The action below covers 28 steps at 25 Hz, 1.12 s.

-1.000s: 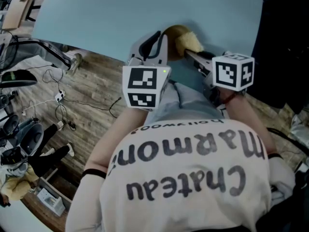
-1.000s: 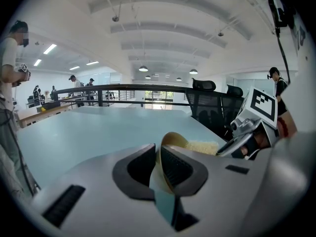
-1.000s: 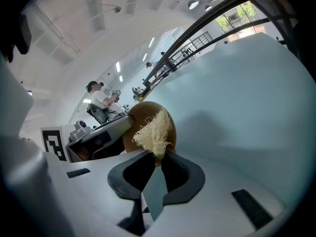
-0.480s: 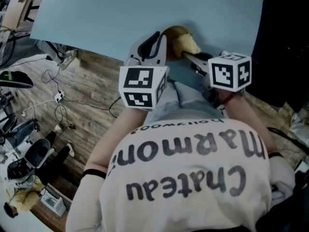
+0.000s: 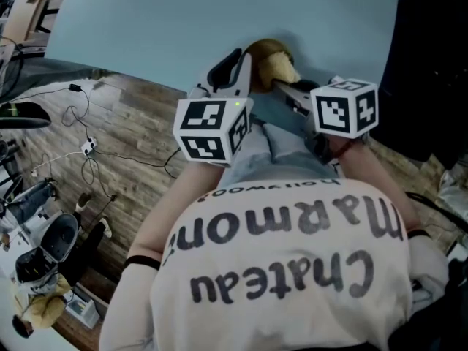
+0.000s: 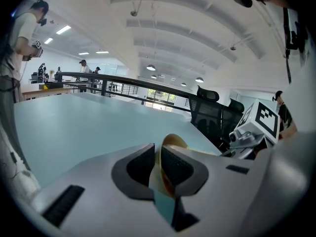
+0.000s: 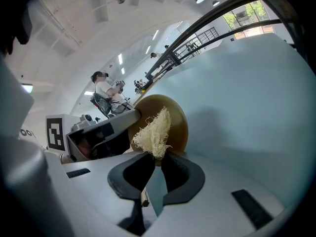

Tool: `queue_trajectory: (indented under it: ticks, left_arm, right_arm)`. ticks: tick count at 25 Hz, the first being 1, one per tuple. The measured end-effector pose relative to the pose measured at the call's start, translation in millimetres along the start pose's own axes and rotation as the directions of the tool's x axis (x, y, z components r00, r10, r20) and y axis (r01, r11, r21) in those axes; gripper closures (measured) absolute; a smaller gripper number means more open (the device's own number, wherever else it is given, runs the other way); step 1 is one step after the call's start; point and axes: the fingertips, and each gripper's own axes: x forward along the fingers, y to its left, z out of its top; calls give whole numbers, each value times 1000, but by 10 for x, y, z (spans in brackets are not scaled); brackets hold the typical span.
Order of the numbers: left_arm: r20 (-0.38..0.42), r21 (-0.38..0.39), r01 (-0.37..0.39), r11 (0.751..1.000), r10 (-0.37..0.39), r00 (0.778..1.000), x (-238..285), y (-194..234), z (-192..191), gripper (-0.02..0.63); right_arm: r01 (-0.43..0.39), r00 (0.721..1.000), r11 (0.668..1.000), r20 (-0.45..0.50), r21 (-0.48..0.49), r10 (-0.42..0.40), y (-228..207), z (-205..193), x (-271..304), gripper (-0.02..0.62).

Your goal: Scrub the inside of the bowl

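The left gripper (image 6: 157, 153), clamped on the rim of the bowl (image 7: 176, 118) at the tabletop's (image 5: 219, 20) near edge, has drifted left and its jaws are opening, so its hold may be loosening, while the right gripper (image 7: 157, 165), closed on the scrubber (image 7: 154, 131), works the inside.

A tan bowl (image 5: 265, 48) shows at the light-blue table's (image 5: 219, 20) near edge.
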Motion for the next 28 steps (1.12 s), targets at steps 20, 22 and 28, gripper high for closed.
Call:
queue_trajectory:
  ticks: [20,22,28]
  left_arm:
    - [50,-28,29,999,-27,998,-182,34,112,560]
    - [52,-37,32,999,-30,998,-189,54,89,560]
    - [63,-67,45,997,-41,997,-247,65,61,560]
  right_arm:
    - [-17,999,999,-35,-28,16,312,-23,74,535]
    - [-20,999,999,-38,-31,19,324,-45,101,535]
    - [-36,999,998,-31,-43,35,420,-61,119,535]
